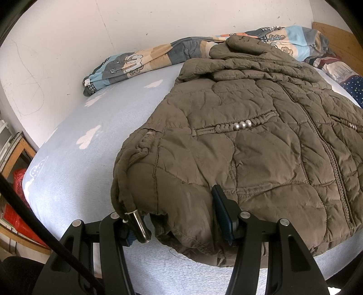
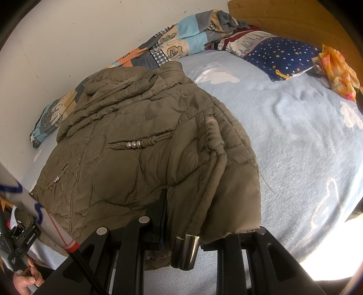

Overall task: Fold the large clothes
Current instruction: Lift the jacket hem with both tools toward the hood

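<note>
An olive-brown quilted jacket (image 1: 249,136) lies front up on the bed, zipped, collar toward the far wall and hem toward me. My left gripper (image 1: 174,213) is shut on the hem's left corner. Its right finger (image 1: 223,211) presses into the fabric, and the drawstring's metal toggle (image 1: 139,227) partly hides its left finger. In the right wrist view the jacket (image 2: 127,127) fills the left half. My right gripper (image 2: 195,213) is shut on the hem's right corner. One finger (image 2: 158,215) digs into the padding, the other lies hidden under the draped hem, and a second metal toggle (image 2: 186,251) hangs there.
The bed has a pale blue sheet (image 2: 295,136) with white clouds. A rolled patchwork quilt (image 1: 140,61) lies along the white wall. A star-print pillow (image 2: 283,56) and an orange cloth (image 2: 340,72) sit by the wooden headboard (image 2: 283,15). A hand (image 2: 25,281) shows at lower left.
</note>
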`<action>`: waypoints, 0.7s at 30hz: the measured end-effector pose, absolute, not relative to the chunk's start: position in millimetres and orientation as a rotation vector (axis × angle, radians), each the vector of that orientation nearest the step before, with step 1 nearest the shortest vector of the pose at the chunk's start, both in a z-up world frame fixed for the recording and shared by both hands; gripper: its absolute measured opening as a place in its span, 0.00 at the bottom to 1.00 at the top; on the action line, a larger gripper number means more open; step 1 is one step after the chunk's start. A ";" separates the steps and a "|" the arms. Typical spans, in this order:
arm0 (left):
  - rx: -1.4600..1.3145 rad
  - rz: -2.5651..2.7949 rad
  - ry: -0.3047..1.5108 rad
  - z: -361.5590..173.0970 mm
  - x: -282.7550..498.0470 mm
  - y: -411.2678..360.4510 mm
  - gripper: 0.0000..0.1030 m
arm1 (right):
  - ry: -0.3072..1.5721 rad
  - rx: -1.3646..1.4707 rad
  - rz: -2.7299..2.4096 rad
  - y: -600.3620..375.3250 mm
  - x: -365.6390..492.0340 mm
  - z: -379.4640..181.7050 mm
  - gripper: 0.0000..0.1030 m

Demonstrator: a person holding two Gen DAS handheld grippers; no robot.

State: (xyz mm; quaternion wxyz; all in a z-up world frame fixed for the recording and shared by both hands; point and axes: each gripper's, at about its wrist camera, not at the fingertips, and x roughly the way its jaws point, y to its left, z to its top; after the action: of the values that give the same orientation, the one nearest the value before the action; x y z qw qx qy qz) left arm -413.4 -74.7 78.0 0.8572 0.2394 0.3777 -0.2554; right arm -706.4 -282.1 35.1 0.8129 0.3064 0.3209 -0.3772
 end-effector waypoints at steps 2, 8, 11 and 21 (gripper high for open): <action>0.504 -0.536 0.793 78.1 -413.4 -74.9 0.54 | 0.684 0.646 -0.807 -280.8 -705.5 36.8 0.22; 0.493 -0.538 0.787 81.3 -413.0 -74.2 0.54 | 0.674 0.640 -0.804 -279.9 -704.2 40.5 0.21; 0.495 -0.538 0.771 86.0 -413.7 -74.9 0.54 | 0.664 0.642 -0.800 -280.4 -704.1 43.2 0.21; 0.464 -0.555 0.742 96.3 -411.6 -74.6 0.53 | 0.647 0.639 -0.793 -279.3 -704.8 47.6 0.21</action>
State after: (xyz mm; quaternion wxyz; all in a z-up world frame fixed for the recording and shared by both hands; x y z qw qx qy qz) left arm -411.6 -74.6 96.3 0.8687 0.2219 0.3547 -0.2653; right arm -704.8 -279.3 47.6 0.8235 0.3007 0.3041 -0.3729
